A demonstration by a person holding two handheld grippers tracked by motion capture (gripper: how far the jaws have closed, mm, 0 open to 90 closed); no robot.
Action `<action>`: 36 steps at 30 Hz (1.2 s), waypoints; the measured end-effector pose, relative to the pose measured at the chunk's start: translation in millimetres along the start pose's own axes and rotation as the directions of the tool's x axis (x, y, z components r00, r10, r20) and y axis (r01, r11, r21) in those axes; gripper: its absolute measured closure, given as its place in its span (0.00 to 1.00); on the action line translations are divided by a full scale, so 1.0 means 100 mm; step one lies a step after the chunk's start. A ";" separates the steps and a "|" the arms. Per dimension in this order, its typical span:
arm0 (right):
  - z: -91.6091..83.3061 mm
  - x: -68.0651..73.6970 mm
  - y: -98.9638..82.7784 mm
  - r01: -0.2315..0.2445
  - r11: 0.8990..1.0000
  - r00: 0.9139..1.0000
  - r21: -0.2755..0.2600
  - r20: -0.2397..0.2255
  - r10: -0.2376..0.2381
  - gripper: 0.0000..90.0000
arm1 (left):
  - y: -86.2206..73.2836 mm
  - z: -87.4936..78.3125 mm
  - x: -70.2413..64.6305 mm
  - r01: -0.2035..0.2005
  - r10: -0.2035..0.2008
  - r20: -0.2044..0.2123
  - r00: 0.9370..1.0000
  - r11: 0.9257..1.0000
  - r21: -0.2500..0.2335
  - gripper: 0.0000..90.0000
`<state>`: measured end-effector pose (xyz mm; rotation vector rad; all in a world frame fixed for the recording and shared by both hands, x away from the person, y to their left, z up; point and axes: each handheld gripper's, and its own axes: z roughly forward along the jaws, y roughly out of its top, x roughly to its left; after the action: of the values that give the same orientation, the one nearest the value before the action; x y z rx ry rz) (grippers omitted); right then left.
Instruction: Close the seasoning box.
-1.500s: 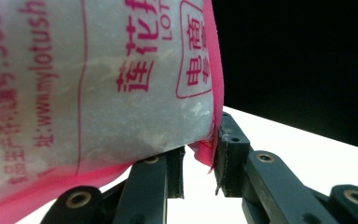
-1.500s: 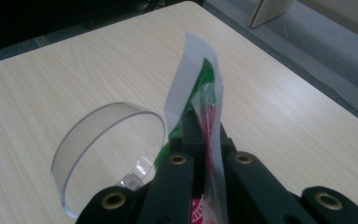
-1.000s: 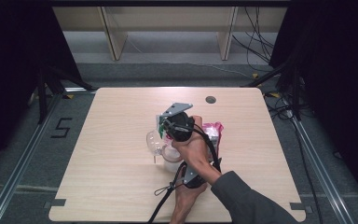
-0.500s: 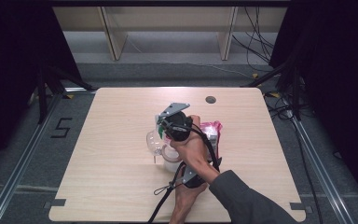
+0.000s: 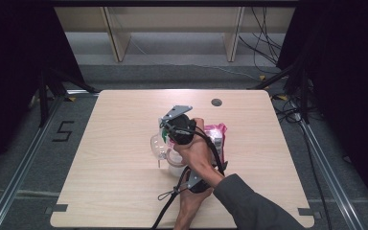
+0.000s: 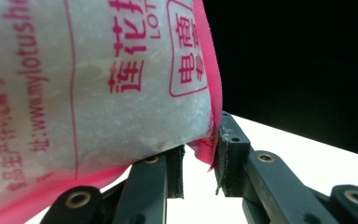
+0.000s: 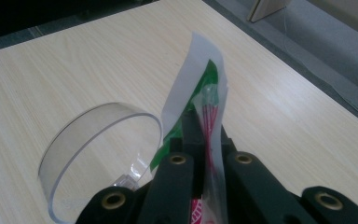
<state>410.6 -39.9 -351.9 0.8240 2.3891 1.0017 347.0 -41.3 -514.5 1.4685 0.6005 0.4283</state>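
Clear cup sits about mid-table, a bit toward the near edge. In the right gripper view its rim is just left of the jaws and below the tips. R gripper hangs over the cup's right side w/ jaws clamped tight on a small packet. The packet is green/white w/ a clear part, and its long axis runs straight up out of the tips, top end free. The move that prob. comes next, packet into cup, turns on this: the cup mouth lies left of and under the packet, so the R hand is the nearer one by far and needs only a short shift + tip-down. L gripper is closer to the near edge, under the crossed R forearm. Its jaws are narrow but not closed. The pink bag rests on one jaw and its seam hangs in the gap against the other pad, w/ no clear pinch. From above, the pink bag lies just right of the R hand, mid-table toward the right edge. Vs. the earlier frames: no visible change in hands, cup or bag.
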 end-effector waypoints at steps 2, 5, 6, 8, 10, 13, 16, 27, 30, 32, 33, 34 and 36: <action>0.00 0.00 0.00 -0.001 1.000 1.000 0.001 0.002 0.001 1.00 | 0.00 0.00 0.00 0.001 -0.001 0.002 1.000 1.000 -0.002 0.83; 0.02 0.00 -0.01 0.002 1.000 1.000 -0.005 0.010 -0.002 1.00 | -0.01 0.03 -0.01 0.014 -0.014 0.032 0.999 1.000 -0.001 0.83; 0.01 0.00 0.00 0.002 1.000 1.000 0.009 0.002 -0.002 1.00 | -0.01 0.03 -0.01 0.015 -0.015 0.034 0.999 1.000 -0.002 0.83; 0.02 0.00 0.00 0.007 1.000 1.000 0.011 -0.002 -0.007 1.00 | -0.01 0.01 -0.01 0.004 -0.004 -0.003 1.000 1.000 -0.004 0.83; 0.03 0.01 -0.01 0.008 1.000 1.000 0.003 0.008 -0.008 1.00 | -0.01 0.01 0.00 0.000 0.000 0.000 1.000 1.000 -0.004 0.83; 0.01 0.00 0.01 0.000 1.000 1.000 0.007 -0.003 0.000 1.00 | 0.00 0.00 -0.01 0.002 -0.003 -0.012 1.000 1.000 -0.010 0.83; 0.02 0.00 0.00 0.004 1.000 1.000 0.007 -0.003 -0.004 1.00 | -0.01 0.03 -0.03 0.025 -0.025 0.027 0.999 1.000 -0.016 0.83; 0.03 0.00 0.01 0.003 1.000 1.000 0.012 -0.008 -0.003 1.00 | 0.00 0.02 -0.03 0.024 -0.024 0.030 0.999 1.000 -0.018 0.83; 0.05 0.01 0.00 0.009 1.000 1.000 0.030 -0.006 -0.009 1.00 | -0.01 0.02 -0.03 0.024 -0.023 0.027 0.999 1.000 -0.019 0.83; 0.05 0.01 0.00 0.012 1.000 1.000 0.023 -0.003 -0.012 1.00 | -0.01 0.03 -0.03 0.025 -0.024 0.021 0.999 0.999 -0.025 0.83; 0.06 0.01 0.00 0.006 1.000 1.000 0.008 0.004 -0.006 1.00 | -0.01 0.02 -0.03 0.025 -0.025 0.023 0.999 0.999 -0.023 0.83; 0.04 0.00 0.01 0.007 1.000 1.000 0.020 -0.004 -0.007 1.00 | 0.00 0.02 -0.03 0.027 -0.026 0.026 0.999 0.999 -0.022 0.83; 0.05 0.00 0.01 0.012 1.000 1.000 0.026 -0.005 -0.012 1.00 | 0.00 0.01 -0.03 0.032 -0.031 0.039 0.999 0.999 -0.022 0.83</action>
<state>413.7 -36.6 -354.8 0.8159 2.4135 0.9705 345.5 -44.2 -514.0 1.4411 0.5854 0.3800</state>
